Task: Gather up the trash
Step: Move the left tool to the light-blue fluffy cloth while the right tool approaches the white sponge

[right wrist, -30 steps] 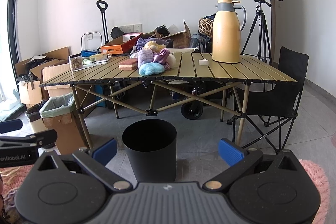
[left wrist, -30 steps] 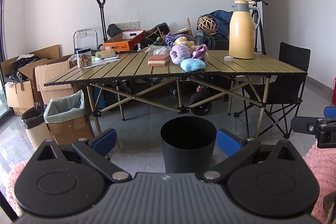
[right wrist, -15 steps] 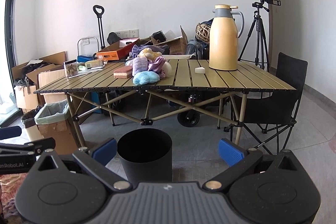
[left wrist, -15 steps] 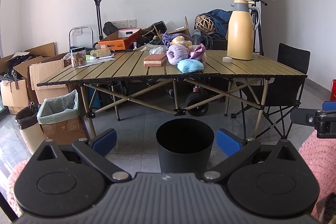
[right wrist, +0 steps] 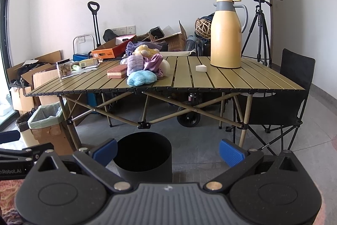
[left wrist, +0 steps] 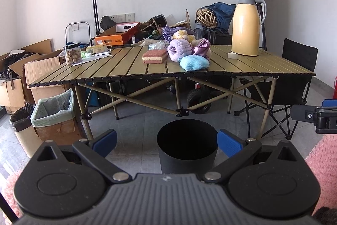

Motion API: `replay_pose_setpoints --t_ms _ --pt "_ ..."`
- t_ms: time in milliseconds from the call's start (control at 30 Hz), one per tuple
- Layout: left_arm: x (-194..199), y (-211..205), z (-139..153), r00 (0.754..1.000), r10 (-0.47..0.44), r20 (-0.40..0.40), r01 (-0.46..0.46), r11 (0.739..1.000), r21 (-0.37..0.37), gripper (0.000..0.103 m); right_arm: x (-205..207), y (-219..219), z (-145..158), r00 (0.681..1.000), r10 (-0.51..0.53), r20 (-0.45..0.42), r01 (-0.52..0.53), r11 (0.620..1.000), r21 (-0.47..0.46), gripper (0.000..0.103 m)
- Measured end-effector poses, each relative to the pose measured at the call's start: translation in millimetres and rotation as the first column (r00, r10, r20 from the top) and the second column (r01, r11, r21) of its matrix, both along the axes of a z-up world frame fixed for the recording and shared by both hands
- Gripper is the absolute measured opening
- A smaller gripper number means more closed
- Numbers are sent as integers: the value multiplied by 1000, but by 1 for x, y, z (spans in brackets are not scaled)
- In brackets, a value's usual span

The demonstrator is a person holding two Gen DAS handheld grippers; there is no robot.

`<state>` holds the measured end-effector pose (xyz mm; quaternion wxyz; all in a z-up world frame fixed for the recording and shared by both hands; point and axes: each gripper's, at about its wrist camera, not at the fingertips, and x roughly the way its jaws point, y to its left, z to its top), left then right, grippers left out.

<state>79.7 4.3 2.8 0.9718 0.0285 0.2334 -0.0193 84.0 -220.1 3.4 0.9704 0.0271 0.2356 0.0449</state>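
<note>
You are holding both grippers low and well back from the folding slatted olive-tan table, each pointing forward at it with fingers spread wide and nothing between them: the left gripper and the right gripper are both empty. The black round open-topped bin is standing on the grey floor just ahead of you, nearer than the table, sitting between the left gripper's blue pads and slightly left of centre in the right wrist view. Likely trash is lying far ahead and above the fingers, on the tabletop: the fluffy light-blue wad near the table's front edge, with the brick-red rectangular sponge block just to its left and the small white wedge-shaped scrap off to the right beside the tall yellow thermos jug. The sponge block's long axis is running roughly left to right. By my reading, the right gripper is sitting closer to the white scrap, the left closer to the sponge, and both need to rise and travel forward.
</note>
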Motion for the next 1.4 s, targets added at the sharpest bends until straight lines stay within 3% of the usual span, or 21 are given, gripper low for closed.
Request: replay_pose_setpoints --t_ms 367,900,1400 --pt "48 1 0 1000 18 -7 -18 1000 -1 103 52 0 -3 1000 5 5 -5 1000 8 103" --pt "146 -3 11 999 38 37 -38 999 4 103 151 -3 5 996 18 87 -24 997 73 103" --pt "257 -48 16 999 0 49 1 1000 -27 103 238 -43 17 976 -144 163 134 988 73 103"
